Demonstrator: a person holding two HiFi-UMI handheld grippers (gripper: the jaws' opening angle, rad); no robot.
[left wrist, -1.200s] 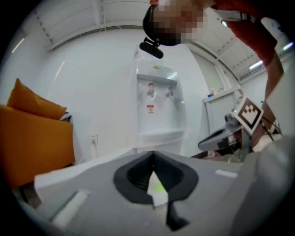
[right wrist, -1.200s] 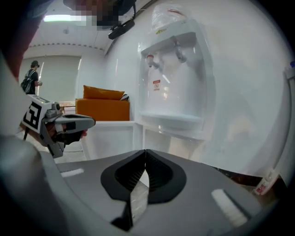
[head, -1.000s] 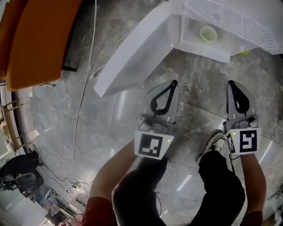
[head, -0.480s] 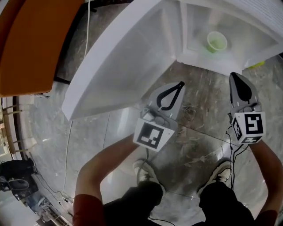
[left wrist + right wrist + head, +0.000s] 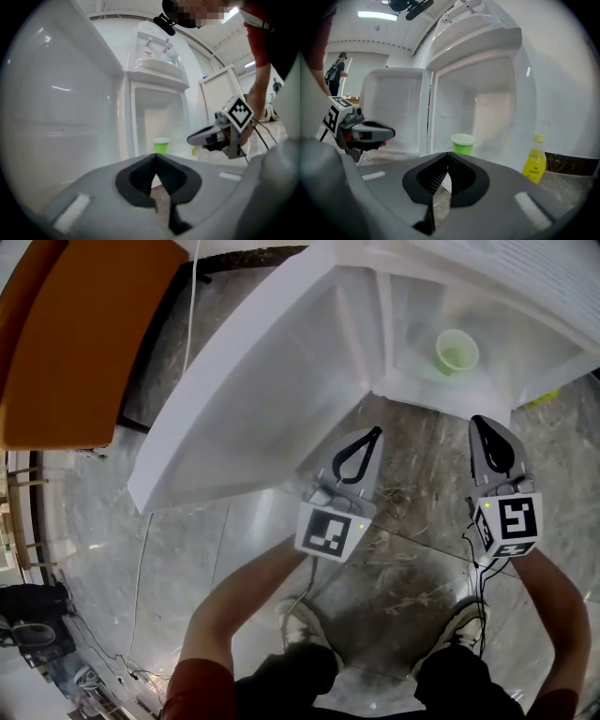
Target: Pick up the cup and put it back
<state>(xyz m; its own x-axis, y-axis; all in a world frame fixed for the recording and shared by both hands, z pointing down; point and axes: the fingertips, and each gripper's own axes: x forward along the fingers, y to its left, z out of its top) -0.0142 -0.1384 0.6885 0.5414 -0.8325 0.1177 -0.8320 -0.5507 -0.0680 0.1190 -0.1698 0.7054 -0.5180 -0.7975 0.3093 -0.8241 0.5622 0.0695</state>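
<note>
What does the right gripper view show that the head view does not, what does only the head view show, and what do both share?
Only the right gripper view: a ceiling light and a distant person with a backpack. Only the head view: the wearer's shoes and a white floor cable. Both: the green cup in the open white cabinet, and the left gripper.

The white cabinet (image 5: 422, 390) and its open door (image 5: 253, 399) fill far more of my head view than a second ago, and the green cup (image 5: 457, 351) inside looks bigger and sits lower in frame. My left gripper (image 5: 376, 431) and right gripper (image 5: 479, 419) now come close under the cabinet's front edge. The shoes (image 5: 302, 624) trail further behind them, so I think the person has crouched, though the wide lens makes that hard to judge.
</note>
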